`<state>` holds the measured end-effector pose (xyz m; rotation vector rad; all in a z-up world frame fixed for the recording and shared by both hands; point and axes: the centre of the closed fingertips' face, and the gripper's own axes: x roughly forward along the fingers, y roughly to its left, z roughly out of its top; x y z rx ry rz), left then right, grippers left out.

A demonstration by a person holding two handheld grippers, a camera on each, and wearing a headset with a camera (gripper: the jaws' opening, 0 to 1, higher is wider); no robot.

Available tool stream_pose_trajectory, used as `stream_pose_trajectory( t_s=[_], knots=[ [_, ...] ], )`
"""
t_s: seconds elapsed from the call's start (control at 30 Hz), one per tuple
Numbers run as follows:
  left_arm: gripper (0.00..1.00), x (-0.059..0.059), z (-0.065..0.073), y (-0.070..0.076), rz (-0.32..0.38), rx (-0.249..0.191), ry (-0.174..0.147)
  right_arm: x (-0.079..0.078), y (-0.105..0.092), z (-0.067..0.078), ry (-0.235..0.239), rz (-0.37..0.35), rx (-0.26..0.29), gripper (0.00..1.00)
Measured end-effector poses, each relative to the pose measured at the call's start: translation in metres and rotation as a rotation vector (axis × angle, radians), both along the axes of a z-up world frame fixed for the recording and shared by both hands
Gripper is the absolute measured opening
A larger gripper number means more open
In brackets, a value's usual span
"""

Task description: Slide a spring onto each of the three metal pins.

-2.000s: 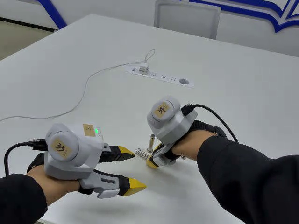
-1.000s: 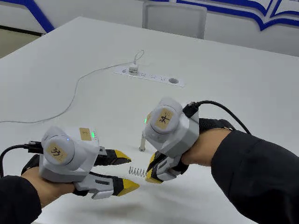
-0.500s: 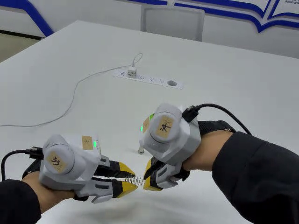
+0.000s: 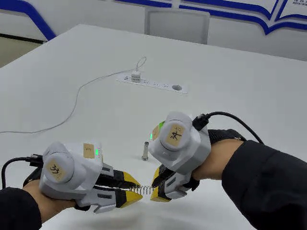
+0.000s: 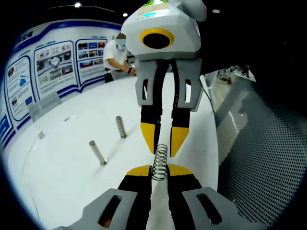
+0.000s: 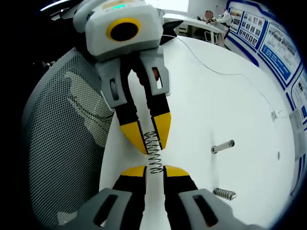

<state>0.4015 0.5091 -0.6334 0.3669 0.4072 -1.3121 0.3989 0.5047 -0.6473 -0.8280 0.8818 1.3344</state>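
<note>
Left gripper [image 4: 132,190] has joined right gripper [image 4: 155,192] on spring [image 4: 143,190].

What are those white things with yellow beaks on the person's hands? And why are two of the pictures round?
Those are grippers: tools a person holds and squeezes so two yellow-tipped jaws pinch, like tongs. The wide picture comes from a camera on the person's head, looking down at a white table. Each round picture comes from a small camera riding on one gripper, looking along its jaws, so it sees the other gripper facing it. The left gripper and the right gripper each pinch one end of a small spring. On the table stands a bare metal pin, and another pin wears a spring already. Farther back lie a power strip and a thin white cable.
</note>
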Motion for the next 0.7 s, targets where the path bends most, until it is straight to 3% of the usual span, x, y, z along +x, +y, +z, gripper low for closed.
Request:
stream_pose_trajectory(
  t_s=[0.5,0.7],
  knots=[
    [0.11,-0.006,0.017,-0.009,-0.024,-0.096,0.016,-0.002,-0.001,-0.007,0.022,-0.019,0.024,0.16],
    [0.11,-0.006,0.011,-0.008,-0.018,-0.071,0.018,-0.001,0.001,-0.002,0.006,-0.020,0.032,0.14]
  ],
)
